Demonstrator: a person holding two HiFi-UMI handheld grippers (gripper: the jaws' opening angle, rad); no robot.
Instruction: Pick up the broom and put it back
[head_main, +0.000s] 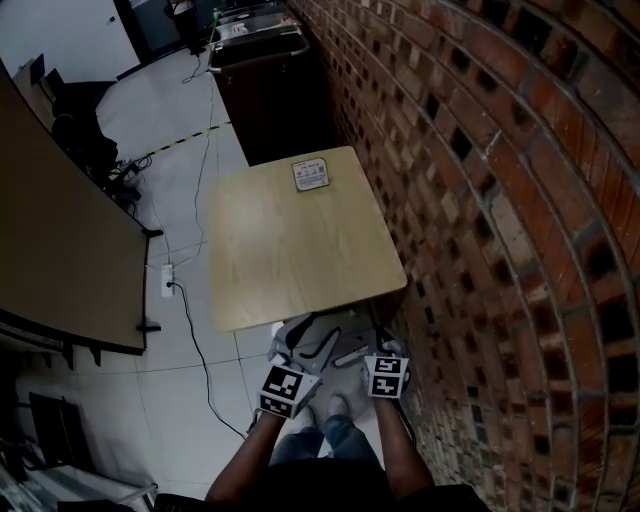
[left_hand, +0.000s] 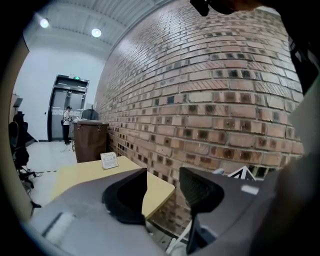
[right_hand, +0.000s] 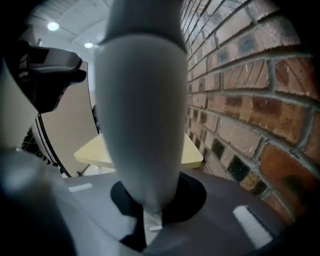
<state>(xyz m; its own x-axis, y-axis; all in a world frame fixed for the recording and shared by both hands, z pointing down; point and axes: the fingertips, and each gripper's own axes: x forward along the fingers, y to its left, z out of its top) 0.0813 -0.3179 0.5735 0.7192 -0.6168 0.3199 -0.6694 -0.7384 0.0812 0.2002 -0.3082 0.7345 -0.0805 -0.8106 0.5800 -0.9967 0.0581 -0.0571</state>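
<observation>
In the right gripper view the broom's pale grey-white handle (right_hand: 140, 110) fills the middle and runs up from between the jaws; my right gripper (right_hand: 150, 202) is shut on it. The head view puts both grippers low, just past the near edge of the table (head_main: 300, 250), above the floor. There my right gripper (head_main: 376, 358) is by the brick wall and my left gripper (head_main: 292, 356) beside it, with white and grey parts of the broom (head_main: 348, 354) between them. My left gripper (left_hand: 162, 187) is open and holds nothing; its dark pads (left_hand: 200, 192) stand apart.
The brick wall (head_main: 500, 200) runs close along the right. A small card (head_main: 311, 174) stands on the table's far side. A dark cabinet (head_main: 270, 100) is behind the table and a long counter (head_main: 60, 250) is at the left. A cable (head_main: 195, 340) trails over the floor.
</observation>
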